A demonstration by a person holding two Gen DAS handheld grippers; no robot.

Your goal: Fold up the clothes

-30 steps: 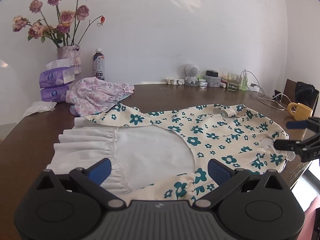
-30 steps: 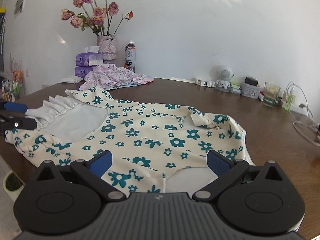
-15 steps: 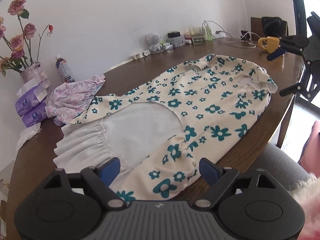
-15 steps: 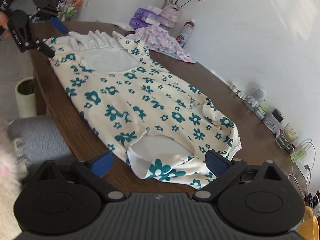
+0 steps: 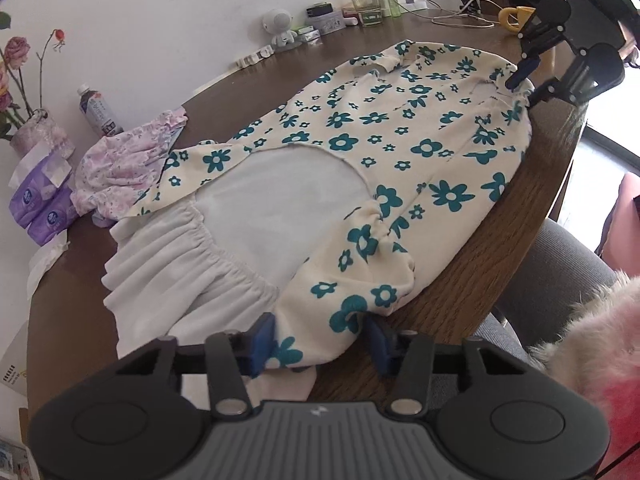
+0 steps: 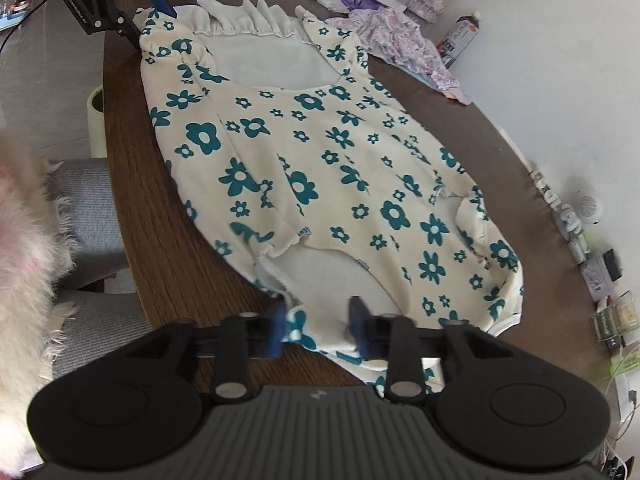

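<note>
A cream garment [image 5: 400, 140] with teal flowers and a white ruffled lining lies spread flat on the dark wooden table [image 5: 540, 184]. My left gripper [image 5: 320, 342] is at its near corner by the table edge. The jaws are partly closed, with flowered fabric between the blue pads and a gap still showing. In the right wrist view the same garment [image 6: 340, 160] stretches away. My right gripper [image 6: 317, 330] straddles the opposite end's hem, also partly closed around cloth. Each gripper shows in the other's view: the left gripper [image 6: 146, 14] and the right gripper [image 5: 524, 84].
A pink floral garment [image 5: 128, 160] is piled at the back left, beside a bottle [image 5: 98, 110], purple tissue packs [image 5: 40, 208] and a vase [image 5: 36, 132]. A yellow mug [image 5: 514, 16], cables and small items line the far edge. A grey chair [image 5: 560, 264] and a fluffy pink sleeve [image 5: 592, 340] are close by.
Both grippers have come down to the garment's two ends at the table edge. Their jaws have narrowed from wide open to partly closed around the fabric.
</note>
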